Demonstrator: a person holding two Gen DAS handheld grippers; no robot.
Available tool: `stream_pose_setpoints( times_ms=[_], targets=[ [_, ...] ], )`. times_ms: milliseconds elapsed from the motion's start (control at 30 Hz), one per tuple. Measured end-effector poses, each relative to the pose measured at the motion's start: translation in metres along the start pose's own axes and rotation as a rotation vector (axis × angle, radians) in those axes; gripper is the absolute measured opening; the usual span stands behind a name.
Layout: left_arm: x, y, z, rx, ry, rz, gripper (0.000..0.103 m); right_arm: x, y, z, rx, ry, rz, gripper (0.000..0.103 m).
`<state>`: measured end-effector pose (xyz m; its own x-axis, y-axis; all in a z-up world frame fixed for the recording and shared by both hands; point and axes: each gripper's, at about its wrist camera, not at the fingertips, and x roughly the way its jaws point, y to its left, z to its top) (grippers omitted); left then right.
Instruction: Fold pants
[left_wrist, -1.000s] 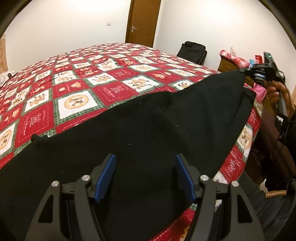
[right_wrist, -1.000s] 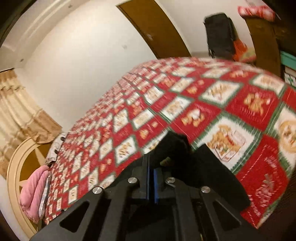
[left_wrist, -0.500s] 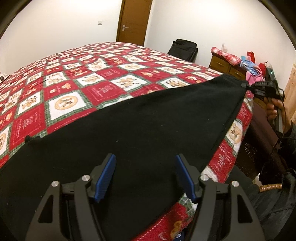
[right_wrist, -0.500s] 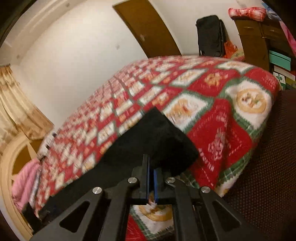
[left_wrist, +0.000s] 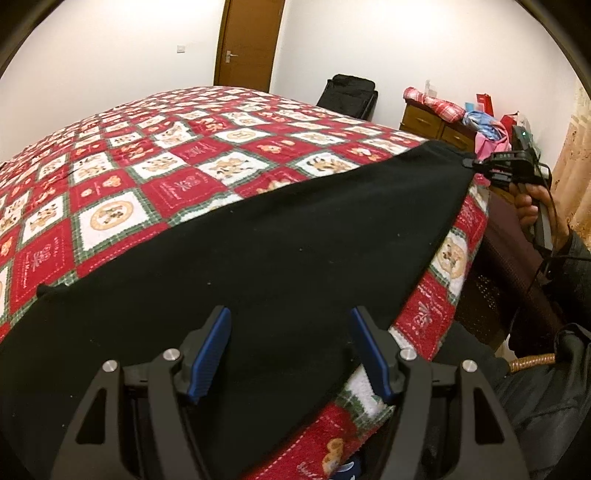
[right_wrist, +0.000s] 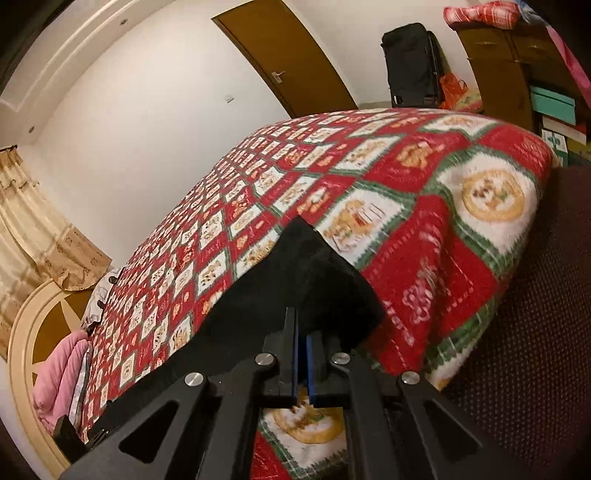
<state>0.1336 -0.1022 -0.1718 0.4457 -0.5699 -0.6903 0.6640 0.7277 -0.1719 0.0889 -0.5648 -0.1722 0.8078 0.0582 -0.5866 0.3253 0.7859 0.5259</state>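
Note:
The black pants (left_wrist: 266, 251) lie spread along the near edge of the bed on a red, white and green patchwork quilt (left_wrist: 155, 162). My left gripper (left_wrist: 291, 350) is open, its blue-padded fingers (left_wrist: 210, 347) hovering just above the black cloth and holding nothing. My right gripper (right_wrist: 302, 347) is shut on the far corner of the pants (right_wrist: 314, 280), at the bed's corner. It also shows in the left wrist view (left_wrist: 476, 166), pulling the cloth taut to the right.
A wooden dresser (left_wrist: 432, 122) piled with clothes stands right of the bed, a black bag (left_wrist: 347, 92) and a brown door (left_wrist: 247, 40) behind. A dark brown bed base (right_wrist: 535, 314) drops below the quilt edge. A pink pillow (right_wrist: 55, 380) lies at the headboard.
My right gripper has pulled the pants corner outward and down toward the bed's corner, stretching the cloth flatter. My left gripper stays open over the pants.

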Motion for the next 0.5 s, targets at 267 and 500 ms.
stream_pose_setpoints(
  times_ms=[267,500],
  targets=[
    [0.008,-0.003,-0.004,0.004,0.018,-0.002,0.069,0.002,0.005,-0.005,-0.059,0.036,-0.053,0.003],
    [0.005,-0.003,-0.003,0.003,0.013,-0.006,0.069,-0.034,-0.005,0.018,-0.021,-0.085,-0.144,0.058]
  ],
)
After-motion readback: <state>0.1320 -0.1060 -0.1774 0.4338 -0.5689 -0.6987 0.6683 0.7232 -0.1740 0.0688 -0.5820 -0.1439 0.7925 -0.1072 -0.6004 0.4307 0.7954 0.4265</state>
